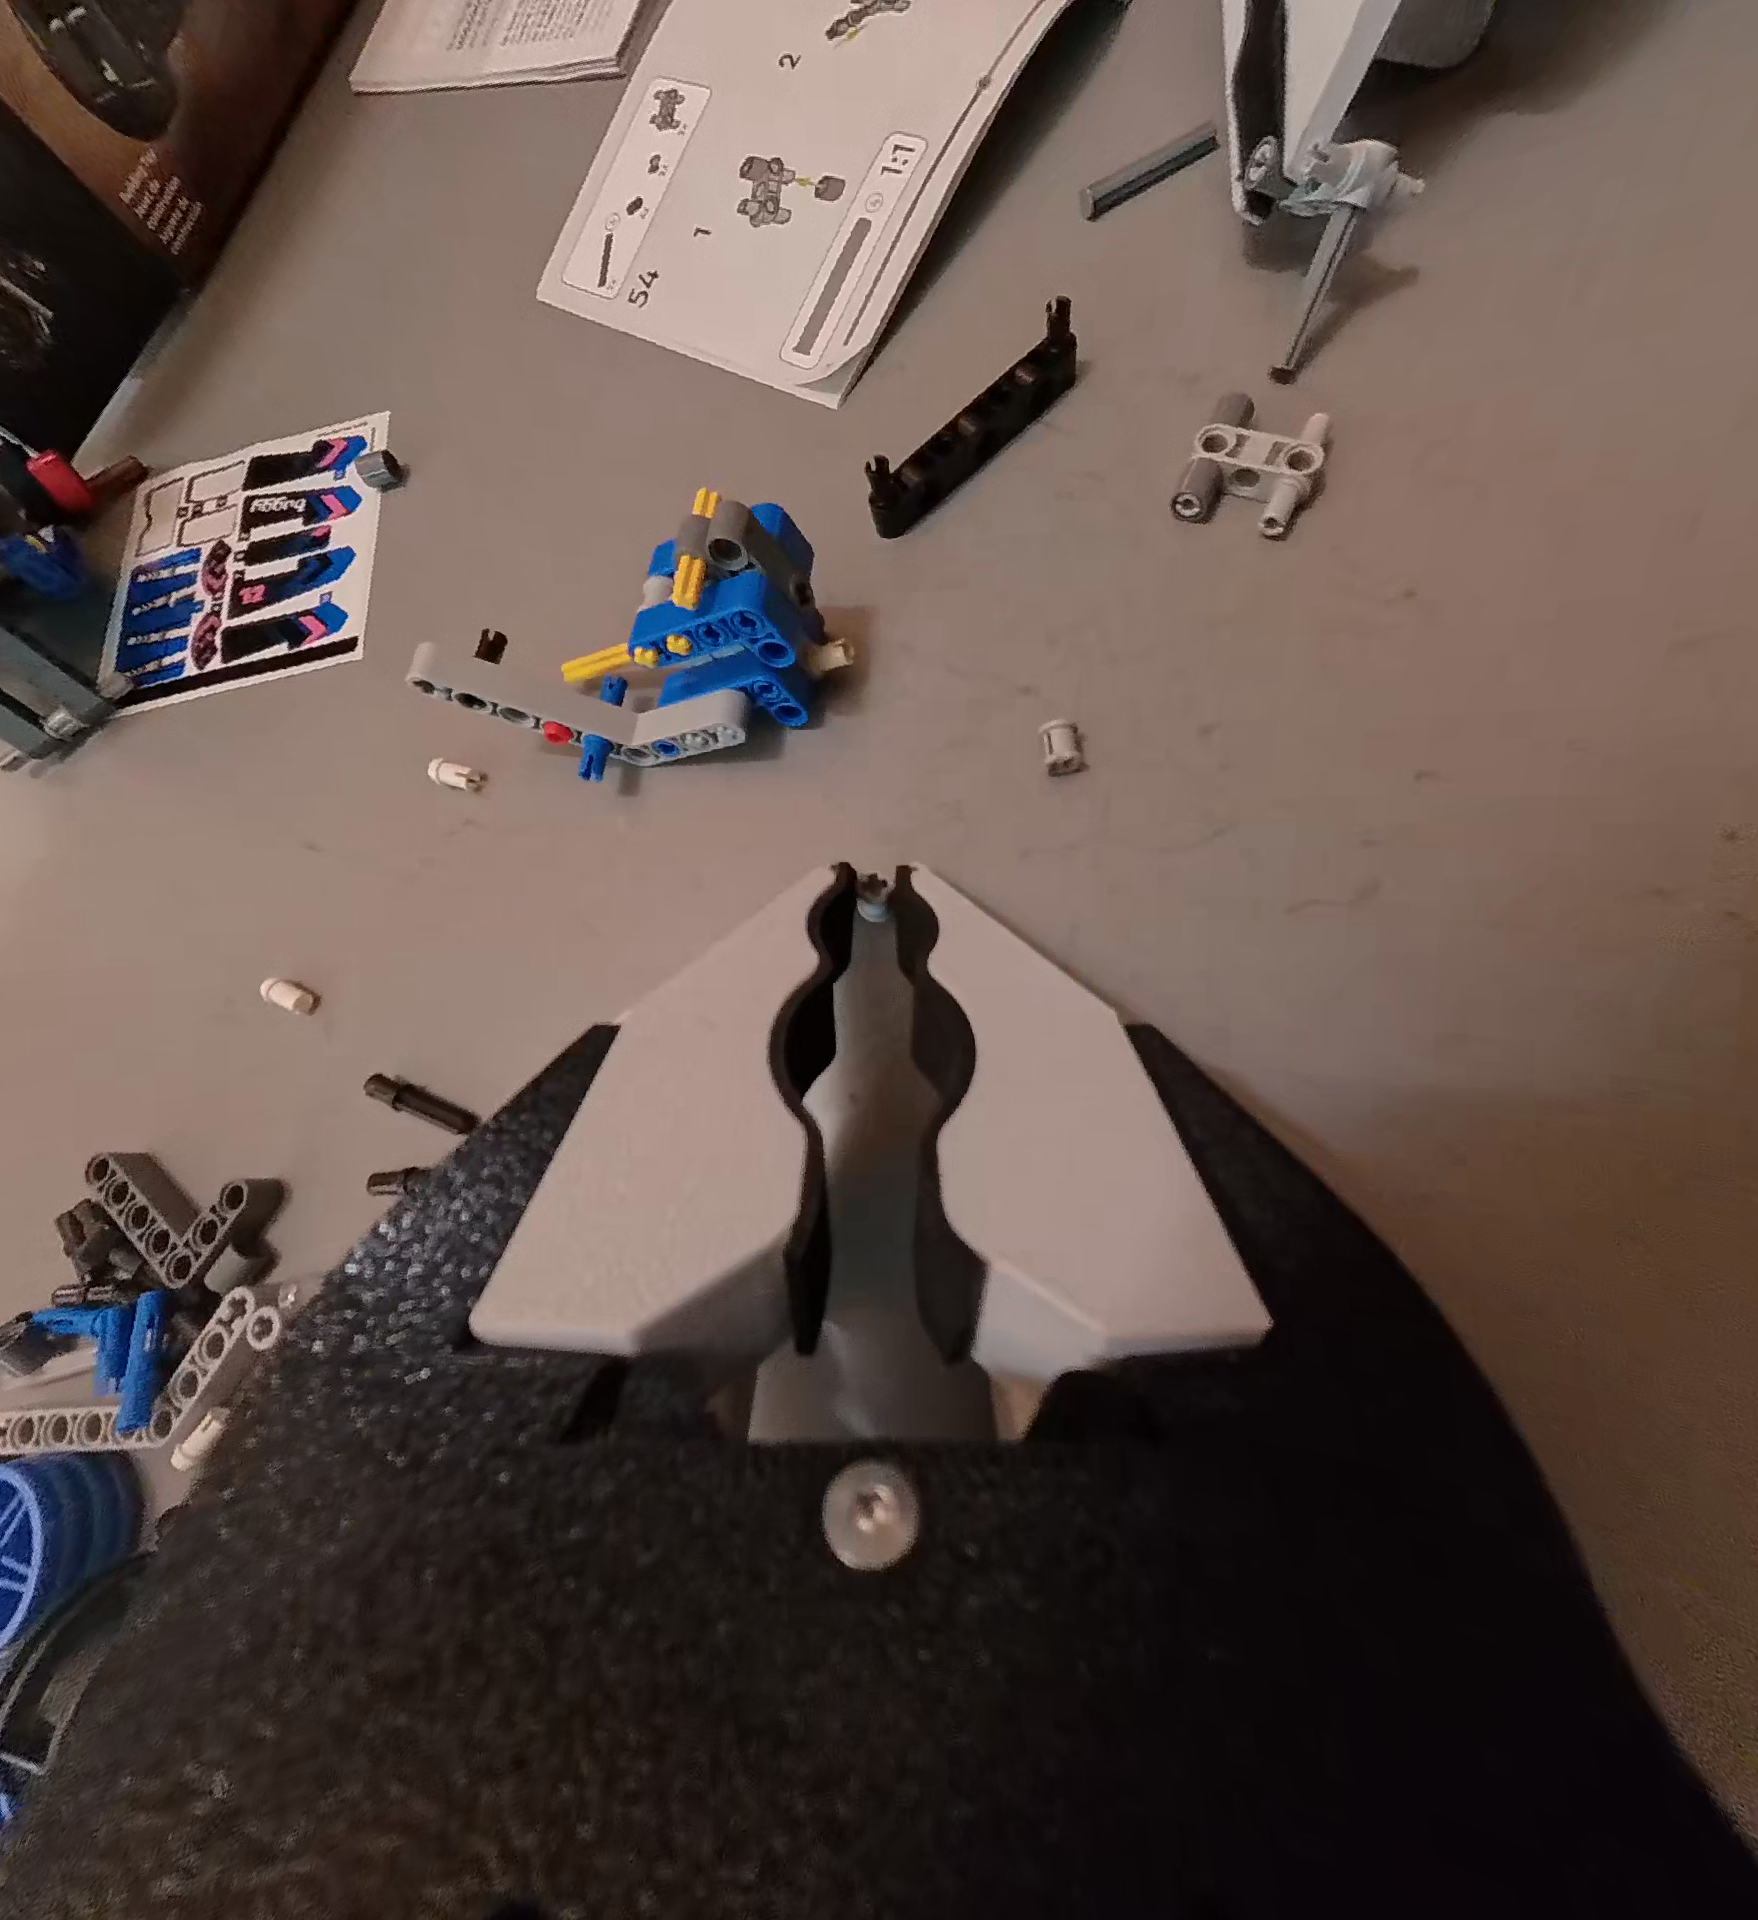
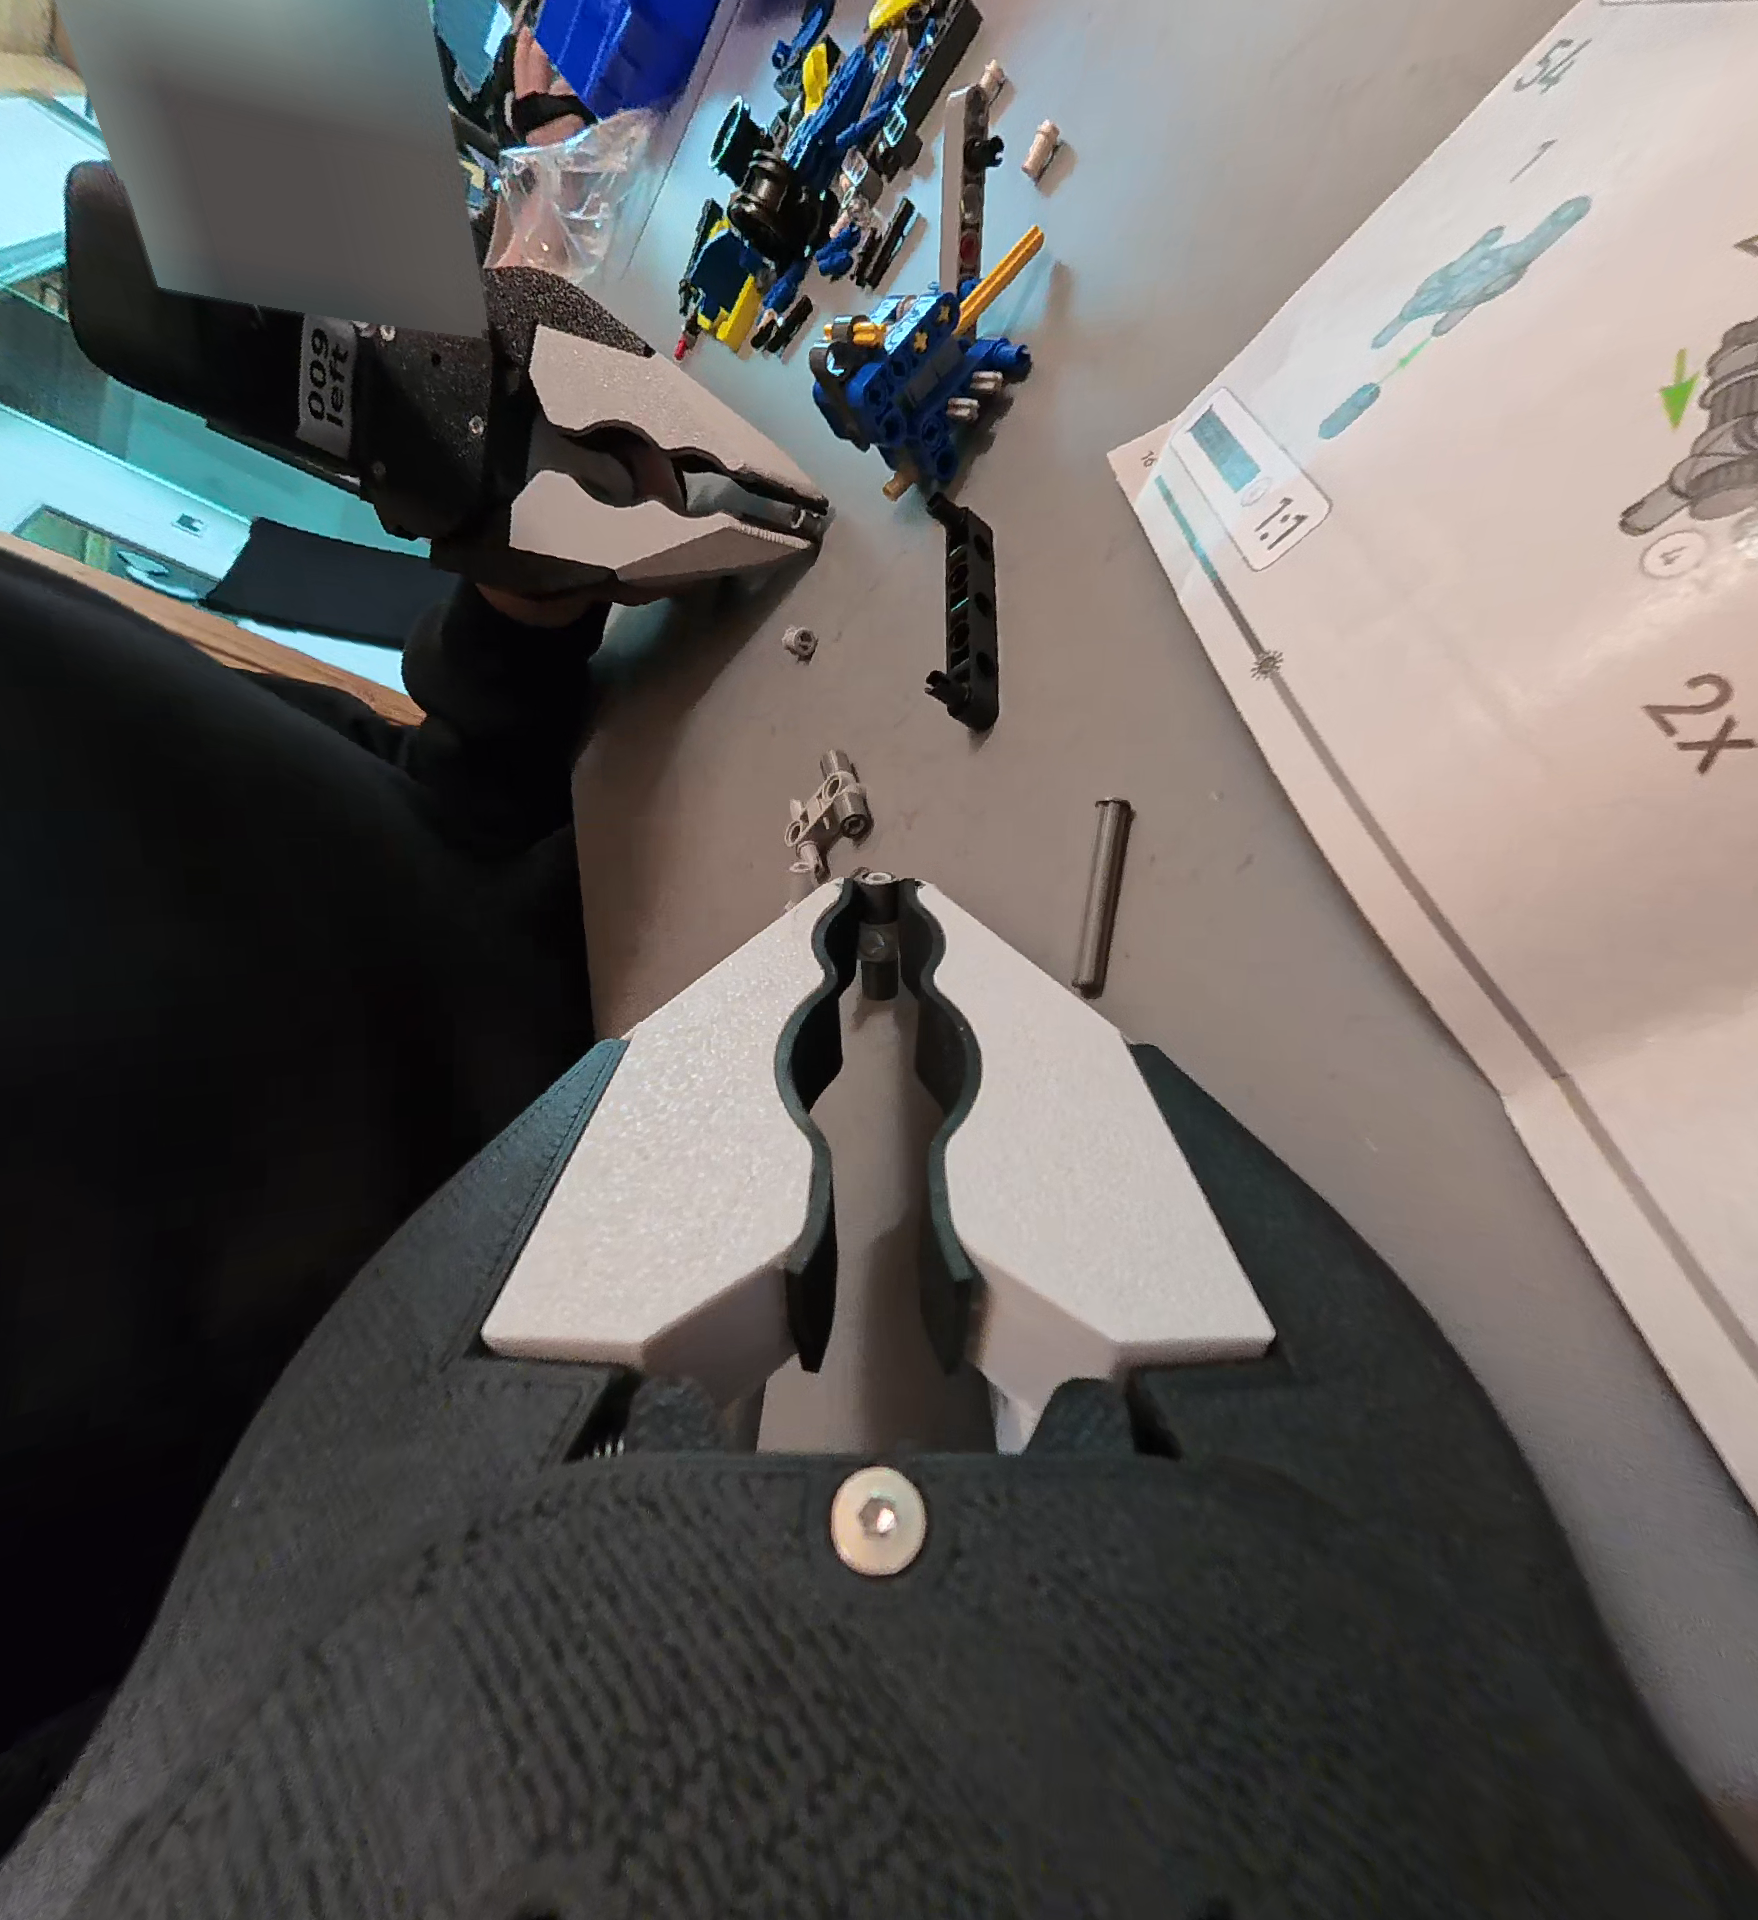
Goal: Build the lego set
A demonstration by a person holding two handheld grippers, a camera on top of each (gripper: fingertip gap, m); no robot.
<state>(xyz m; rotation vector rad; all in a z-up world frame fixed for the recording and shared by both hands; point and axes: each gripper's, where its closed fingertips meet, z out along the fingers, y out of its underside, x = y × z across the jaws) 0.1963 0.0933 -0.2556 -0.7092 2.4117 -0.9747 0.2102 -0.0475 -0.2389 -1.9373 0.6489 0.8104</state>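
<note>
Both grippers are pinching tiny parts, left gripper [image 1: 872, 878] a pale pin [image 1: 871, 902], right gripper [image 2: 877, 883] a dark connector [image 2: 876, 951], while the blue sub-assembly [image 1: 724, 613] is sitting mid-frame, loose pieces lying everywhere — plenty left.

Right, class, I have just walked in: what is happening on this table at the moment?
A person is building a Lego set with two hand-held grippers. The left gripper is shut on a tiny light grey piece; the right gripper is shut on a small black pin. A blue sub-assembly, a black beam and loose parts lie on the grey table beside the open instruction booklet.
</note>
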